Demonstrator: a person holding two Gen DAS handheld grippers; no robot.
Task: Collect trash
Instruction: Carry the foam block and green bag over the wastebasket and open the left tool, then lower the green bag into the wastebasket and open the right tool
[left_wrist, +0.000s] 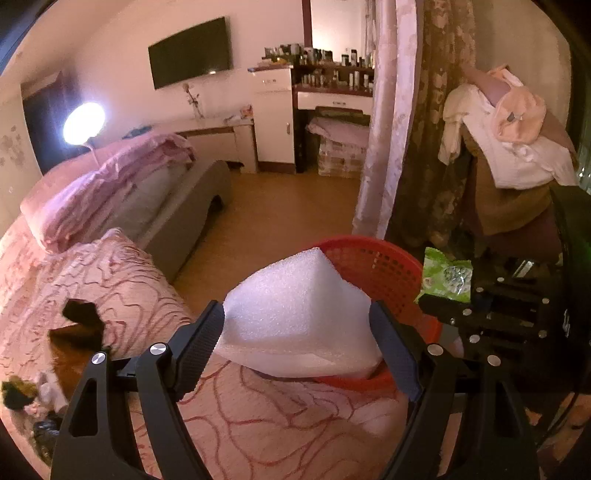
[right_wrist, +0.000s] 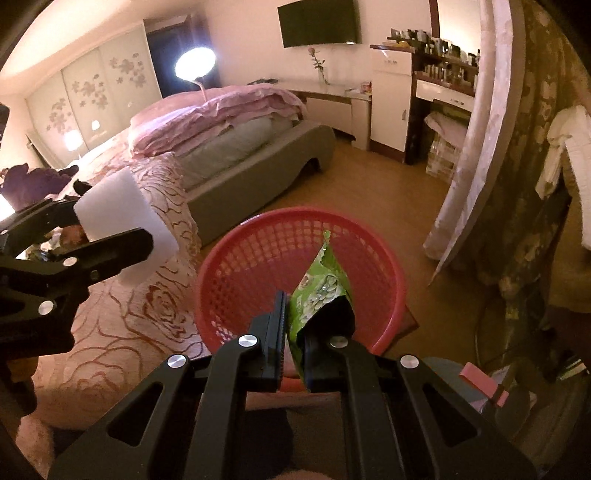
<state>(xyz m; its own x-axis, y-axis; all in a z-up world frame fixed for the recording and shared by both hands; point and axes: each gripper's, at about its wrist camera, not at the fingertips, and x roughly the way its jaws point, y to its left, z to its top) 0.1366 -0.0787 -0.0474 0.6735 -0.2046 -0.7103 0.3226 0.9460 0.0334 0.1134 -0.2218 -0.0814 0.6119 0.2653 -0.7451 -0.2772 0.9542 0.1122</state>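
Note:
My left gripper (left_wrist: 297, 325) is shut on a white foam sheet (left_wrist: 299, 314) and holds it over the near rim of a red plastic basket (left_wrist: 388, 273). It also shows at the left of the right wrist view (right_wrist: 122, 229), beside the basket (right_wrist: 258, 254). My right gripper (right_wrist: 293, 314) is shut on a green snack wrapper (right_wrist: 321, 291) and holds it above the basket's inside. The wrapper (left_wrist: 445, 277) shows in the left wrist view at the basket's right.
A bed with a pink rose-pattern cover (right_wrist: 122, 321) lies left of the basket, with dark scraps (left_wrist: 79, 317) on it. Folded pink bedding (right_wrist: 221, 114), a wooden floor (left_wrist: 280, 218), curtains (left_wrist: 413, 129), a clothes-draped chair (left_wrist: 509, 147) and a dresser (right_wrist: 436, 88) surround.

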